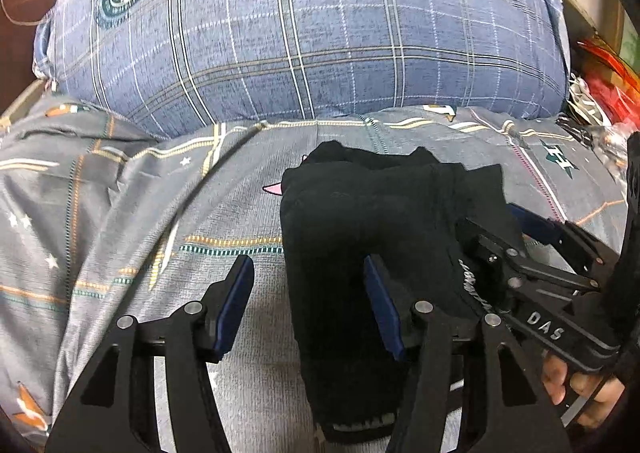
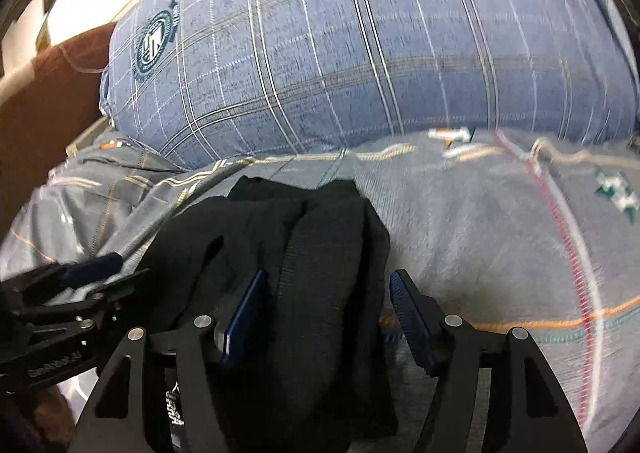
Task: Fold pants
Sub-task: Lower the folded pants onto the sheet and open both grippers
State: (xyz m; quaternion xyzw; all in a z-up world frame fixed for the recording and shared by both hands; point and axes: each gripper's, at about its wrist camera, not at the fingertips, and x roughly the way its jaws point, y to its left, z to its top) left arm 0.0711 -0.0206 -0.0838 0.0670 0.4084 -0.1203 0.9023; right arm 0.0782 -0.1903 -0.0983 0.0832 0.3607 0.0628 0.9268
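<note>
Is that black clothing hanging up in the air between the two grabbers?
No, the black pants lie bunched on the grey patterned bedsheet, in front of the blue plaid pillow.

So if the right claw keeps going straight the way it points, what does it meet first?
Probably the bunched black fabric pants, already lying between the right claw's open jaws. Beyond them comes the grey patterned bedsheet, then the blue plaid pillow; depth is uncertain.

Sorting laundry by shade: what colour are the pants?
Black pants, clearest in the left wrist view.
</note>
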